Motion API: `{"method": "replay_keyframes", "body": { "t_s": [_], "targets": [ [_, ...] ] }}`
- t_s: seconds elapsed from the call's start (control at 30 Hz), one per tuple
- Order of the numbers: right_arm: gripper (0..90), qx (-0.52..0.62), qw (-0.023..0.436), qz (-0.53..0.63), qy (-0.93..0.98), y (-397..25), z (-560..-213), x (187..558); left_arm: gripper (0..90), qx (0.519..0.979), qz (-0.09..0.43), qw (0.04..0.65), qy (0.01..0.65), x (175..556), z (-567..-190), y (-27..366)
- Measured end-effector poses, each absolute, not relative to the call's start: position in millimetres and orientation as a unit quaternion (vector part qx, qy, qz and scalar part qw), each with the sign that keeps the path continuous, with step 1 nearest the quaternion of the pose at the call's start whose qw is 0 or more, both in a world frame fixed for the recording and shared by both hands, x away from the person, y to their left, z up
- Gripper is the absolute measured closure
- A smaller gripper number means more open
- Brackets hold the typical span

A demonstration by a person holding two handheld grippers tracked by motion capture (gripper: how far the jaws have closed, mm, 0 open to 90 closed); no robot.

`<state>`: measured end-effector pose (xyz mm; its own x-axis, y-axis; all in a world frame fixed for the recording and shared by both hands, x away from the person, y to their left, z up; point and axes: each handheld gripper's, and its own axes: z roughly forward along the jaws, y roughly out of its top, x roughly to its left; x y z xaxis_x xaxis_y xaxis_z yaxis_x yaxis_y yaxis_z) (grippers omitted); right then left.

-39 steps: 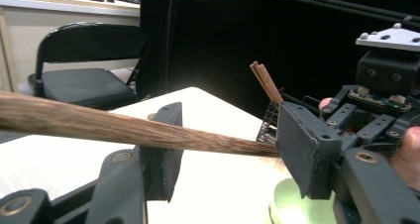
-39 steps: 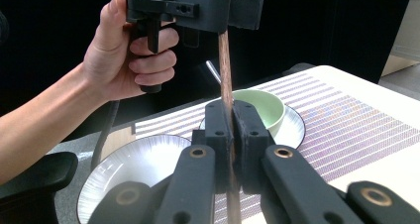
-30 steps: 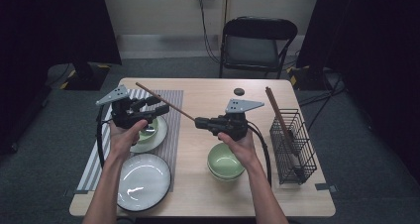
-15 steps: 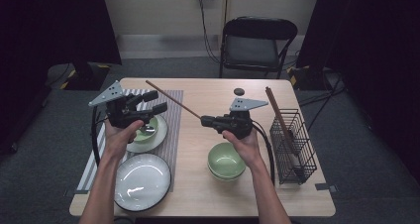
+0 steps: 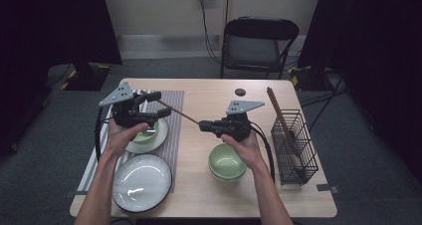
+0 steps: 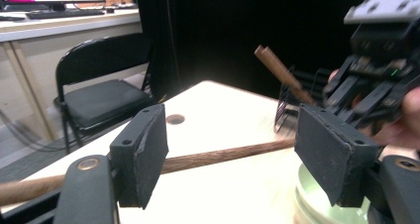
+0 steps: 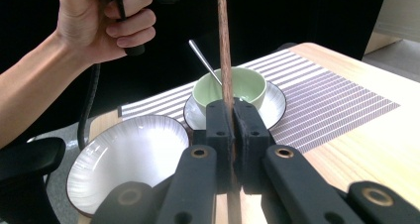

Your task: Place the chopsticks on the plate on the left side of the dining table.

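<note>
Right gripper (image 5: 205, 126), held above the middle of the table (image 5: 209, 93), has its jaws pressed together on a brown chopstick (image 5: 175, 111); the right gripper view shows the stick (image 7: 224, 45) pinched between the two pads and running straight away from the camera. Left gripper (image 5: 158, 104), held over the striped placemat (image 5: 174, 130) toward the table's left edge, has its jaws standing apart; in the left gripper view the chopstick (image 6: 218, 155) passes across the gap between the pads, and contact with either pad cannot be told. The stick thus spans the air between the two grippers, clear of the table surface.

Judged stage: a hand-over appears to be under way, with the chopstick secured at the right end and the left end not yet clamped. Left to do, by this reading: closing the left jaws, releasing the right, and setting the stick down.

Also on the table: a small green bowl with a spoon (image 7: 229, 89) on a saucer, a large white plate (image 5: 142, 181) near the front left corner, stacked green bowls (image 5: 227, 161), and a wire rack (image 5: 294, 144) by the right edge holding a second chopstick (image 5: 279, 116).
</note>
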<state>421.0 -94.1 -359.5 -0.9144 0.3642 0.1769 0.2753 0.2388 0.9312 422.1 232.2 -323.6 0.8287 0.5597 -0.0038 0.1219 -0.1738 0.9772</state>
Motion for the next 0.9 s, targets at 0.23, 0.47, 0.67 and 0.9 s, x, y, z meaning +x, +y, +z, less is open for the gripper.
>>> {"method": "replay_keyframes", "body": {
  "t_s": [0.23, 0.47, 0.67, 0.9],
  "targets": [
    [86.8, 0.206, 0.043, 0.574, 0.792, -92.4, -357.5, 419.7, 29.0, 0.764, 0.176, 0.578, 0.228, 426.3, -335.7, 227.8],
    [86.9, 0.211, 0.047, 0.565, 0.797, -92.3, -349.2, 418.0, 31.4, 0.771, 0.178, 0.569, 0.226, 425.7, -344.1, 229.6],
    [86.9, 0.212, 0.051, 0.564, 0.797, -94.3, -340.3, 417.1, 35.1, 0.789, 0.188, 0.542, 0.220, 425.1, -349.9, 224.7],
    [86.9, 0.218, 0.055, 0.559, 0.798, -96.8, -334.5, 417.4, 38.7, 0.809, 0.207, 0.509, 0.208, 426.6, -357.1, 213.8]
  ]
}}
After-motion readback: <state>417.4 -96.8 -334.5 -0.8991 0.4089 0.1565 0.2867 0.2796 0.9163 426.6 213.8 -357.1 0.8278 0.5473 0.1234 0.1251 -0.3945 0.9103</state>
